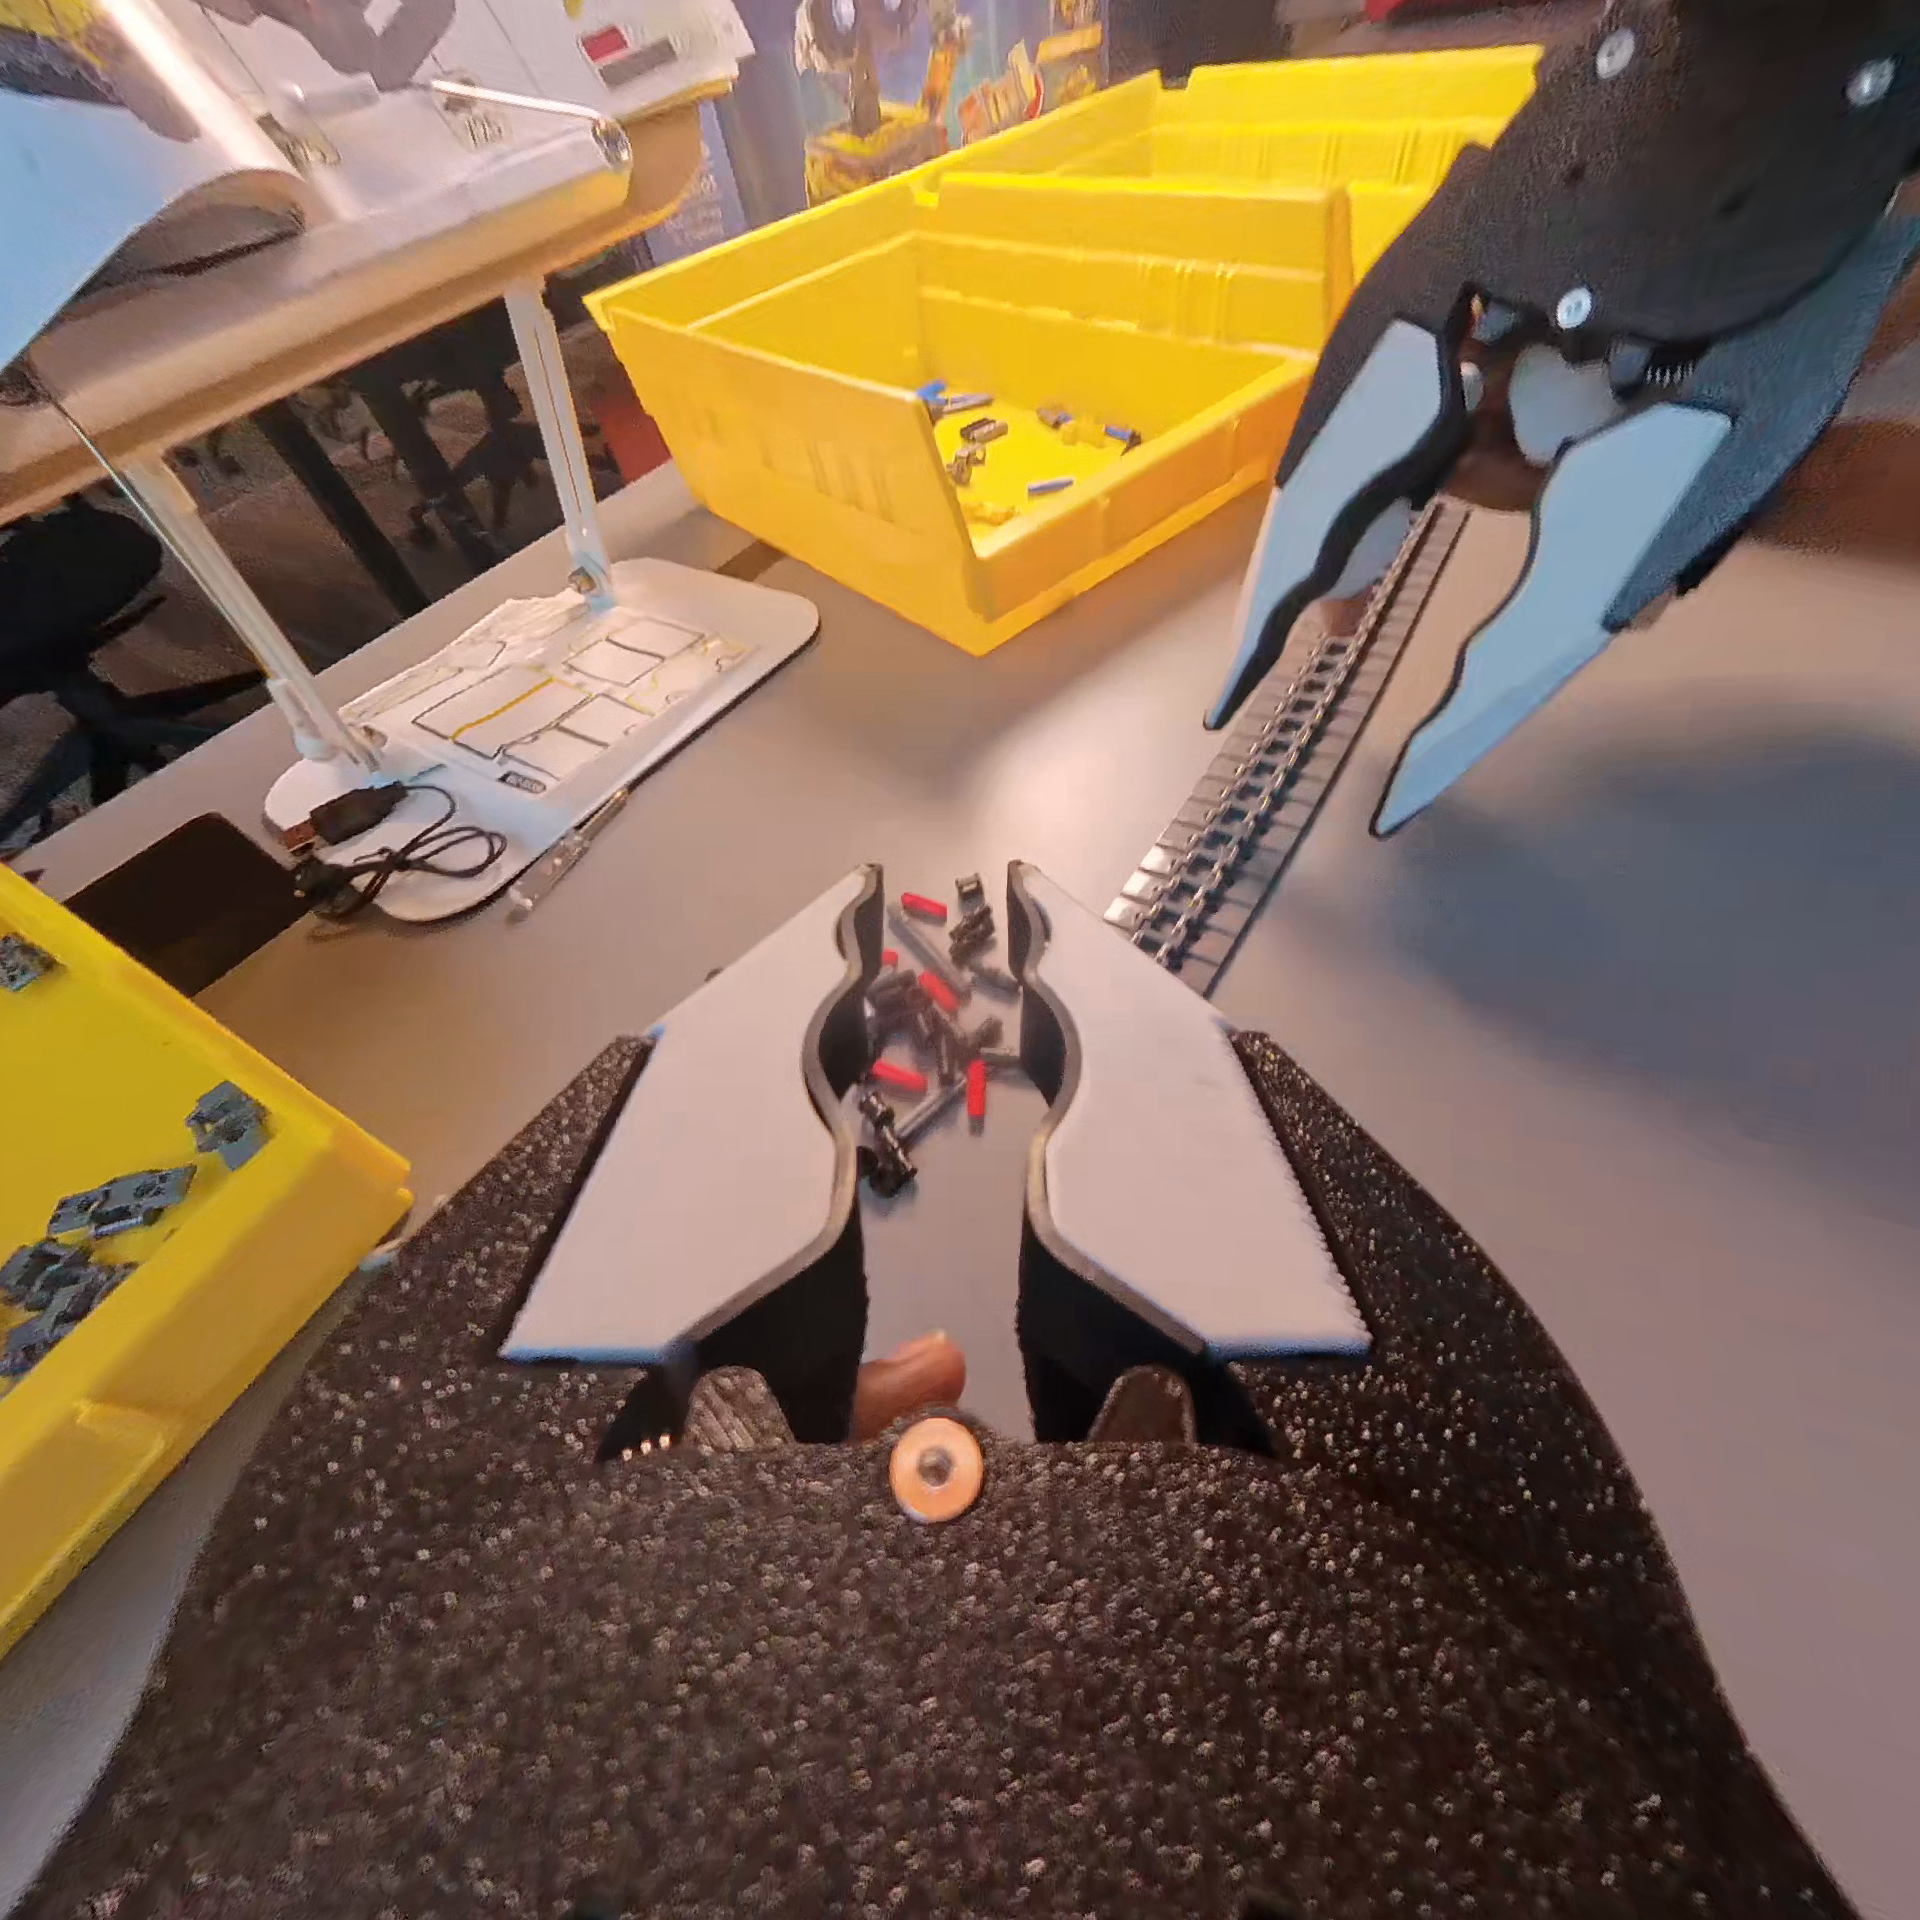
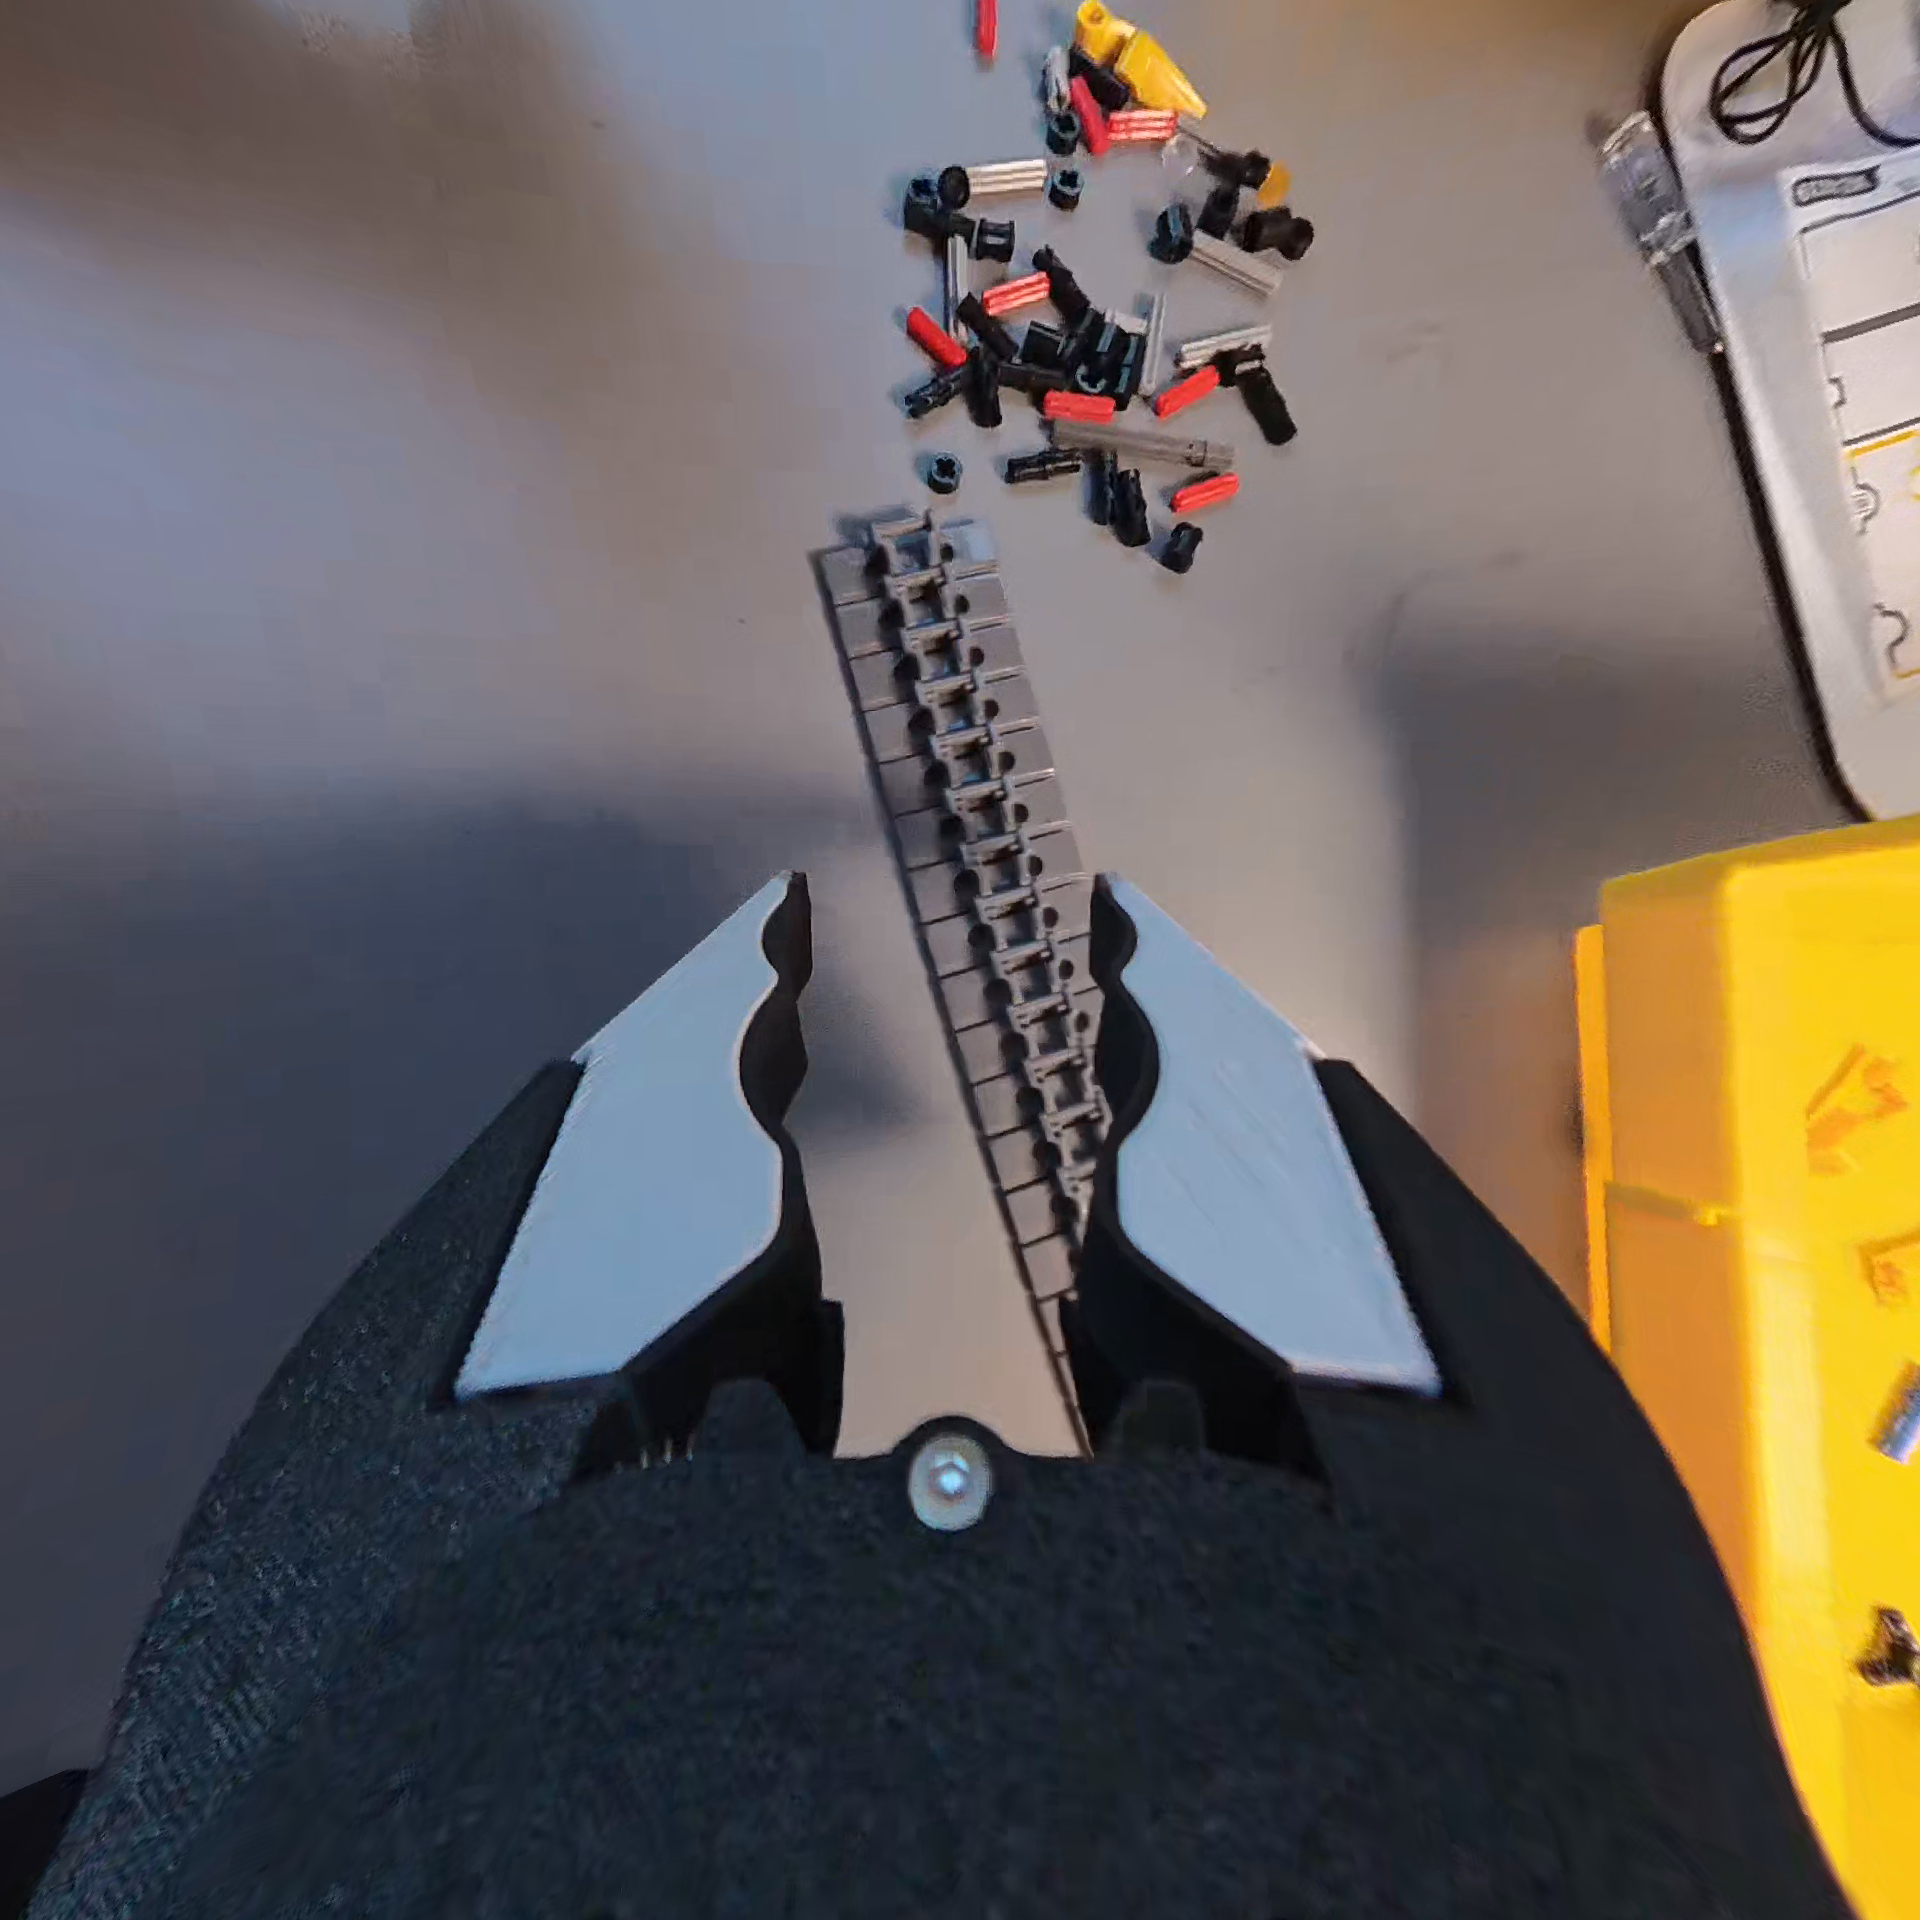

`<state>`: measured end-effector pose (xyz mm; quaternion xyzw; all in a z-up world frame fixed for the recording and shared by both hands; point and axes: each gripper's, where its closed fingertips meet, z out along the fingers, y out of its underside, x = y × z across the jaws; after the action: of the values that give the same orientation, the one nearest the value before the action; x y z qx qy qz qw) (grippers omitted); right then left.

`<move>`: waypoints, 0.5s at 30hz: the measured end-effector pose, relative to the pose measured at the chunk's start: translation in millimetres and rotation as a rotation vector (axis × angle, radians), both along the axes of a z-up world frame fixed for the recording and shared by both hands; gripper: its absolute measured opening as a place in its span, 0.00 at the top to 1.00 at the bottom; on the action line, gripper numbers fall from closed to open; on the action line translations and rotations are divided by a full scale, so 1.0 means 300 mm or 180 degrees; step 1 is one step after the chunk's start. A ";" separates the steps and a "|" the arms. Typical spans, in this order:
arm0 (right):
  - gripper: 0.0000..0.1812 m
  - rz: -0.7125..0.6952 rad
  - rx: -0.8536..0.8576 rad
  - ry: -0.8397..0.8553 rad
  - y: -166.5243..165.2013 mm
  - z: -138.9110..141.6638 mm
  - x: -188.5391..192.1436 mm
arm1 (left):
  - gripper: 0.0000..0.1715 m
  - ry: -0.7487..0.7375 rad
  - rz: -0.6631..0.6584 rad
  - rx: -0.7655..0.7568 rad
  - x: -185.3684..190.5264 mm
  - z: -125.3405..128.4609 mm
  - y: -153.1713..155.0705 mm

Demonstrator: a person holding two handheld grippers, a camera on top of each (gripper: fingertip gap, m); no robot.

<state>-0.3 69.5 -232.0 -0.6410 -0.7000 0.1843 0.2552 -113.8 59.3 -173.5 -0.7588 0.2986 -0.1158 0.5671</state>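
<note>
Left tool (image 1: 943,883) spread over scattered small black and red plastic pins (image 1: 935,1029); right tool (image 2: 951,883) spread (empty) above grey linked plastic track strip (image 2: 956,748) on surface.

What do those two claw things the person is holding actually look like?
Both match: the left gripper and right gripper have rough, speckled black bodies that widen toward the camera, each with a round metal screw at the centre. Two pale grey fingers with wavy black inner edges taper to points. No cables or sleeves show.
</note>
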 end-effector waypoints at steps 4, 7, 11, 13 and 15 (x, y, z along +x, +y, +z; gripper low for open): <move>0.72 -0.0041 -0.0132 -0.0101 0.043 -0.021 0.023 | 0.82 0.0001 -0.0012 -0.0173 0.003 -0.060 -0.019; 0.74 -0.0171 -0.0230 -0.0199 0.067 -0.061 0.056 | 0.78 0.0009 -0.0113 -0.0301 0.031 -0.077 -0.019; 0.79 -0.0125 -0.0390 -0.0119 0.057 -0.077 0.067 | 0.75 0.0050 -0.0323 -0.0455 0.078 -0.120 -0.039; 0.79 -0.0044 -0.0329 -0.0129 0.048 -0.077 0.069 | 0.74 0.0030 -0.0461 -0.0533 0.107 -0.125 -0.063; 0.80 0.0046 -0.0240 -0.0136 0.034 -0.074 0.071 | 0.74 -0.0049 -0.0668 -0.0681 0.145 -0.133 -0.098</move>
<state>20.9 79.8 -254.1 -0.6489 -0.7024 0.1987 0.2145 -70.4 29.9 -213.4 -0.7787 0.3578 -0.2114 0.4700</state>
